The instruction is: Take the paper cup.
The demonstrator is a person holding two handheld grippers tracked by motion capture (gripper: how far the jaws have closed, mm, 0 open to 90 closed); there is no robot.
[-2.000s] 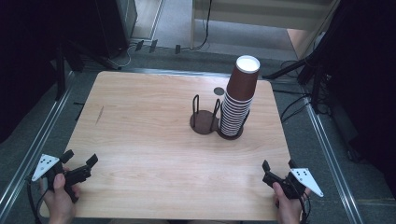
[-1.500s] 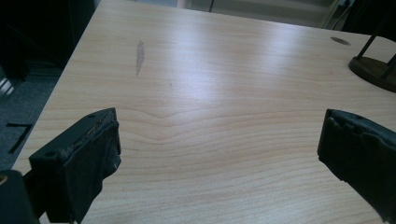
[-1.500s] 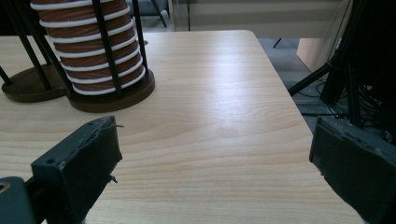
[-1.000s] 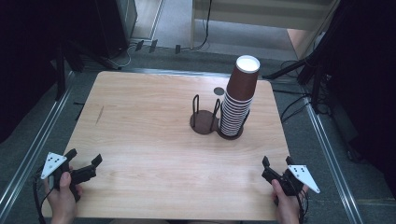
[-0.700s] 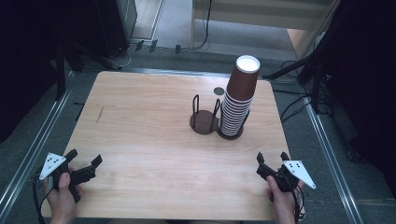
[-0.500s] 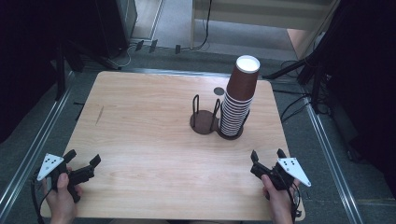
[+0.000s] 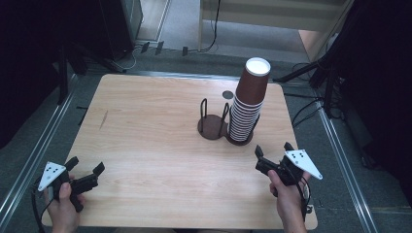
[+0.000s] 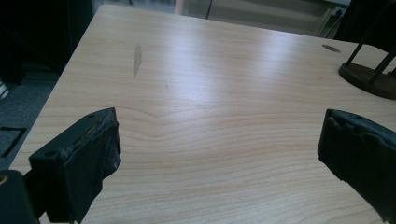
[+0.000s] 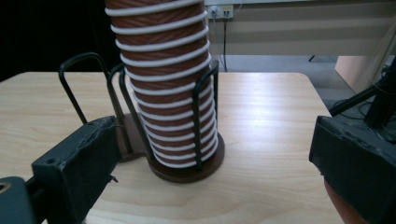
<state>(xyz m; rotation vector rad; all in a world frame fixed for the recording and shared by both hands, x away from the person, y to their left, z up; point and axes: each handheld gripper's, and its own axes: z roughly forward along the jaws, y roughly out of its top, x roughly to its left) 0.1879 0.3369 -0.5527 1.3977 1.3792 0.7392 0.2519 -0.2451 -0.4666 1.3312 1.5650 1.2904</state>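
A tall stack of brown paper cups point(image 7: 248, 104) point(image 9: 166, 79) with white rims stands in a dark wire holder point(image 9: 187, 165) right of the table's middle. Beside it, an empty twin holder point(image 7: 212, 126) point(image 8: 371, 77) stands on its round base. My right gripper point(image 7: 273, 153) point(image 9: 210, 168) is open near the table's right front, pointing at the cup stack a short way off. Its jaws stand wide with nothing between them. At the front left corner my left gripper point(image 7: 87, 166) point(image 8: 219, 163) is open over bare wood.
The wooden table point(image 7: 155, 141) has a small grey smudge point(image 7: 103, 120) point(image 8: 137, 58) at its left and a round grommet point(image 7: 227, 94) behind the holders. Metal rails point(image 7: 43, 145) run along both sides. Dark stands and cables point(image 7: 316, 73) are on the floor beyond.
My right gripper has moved forward and left toward the cup stack. The left gripper has shifted only slightly at the front left corner.
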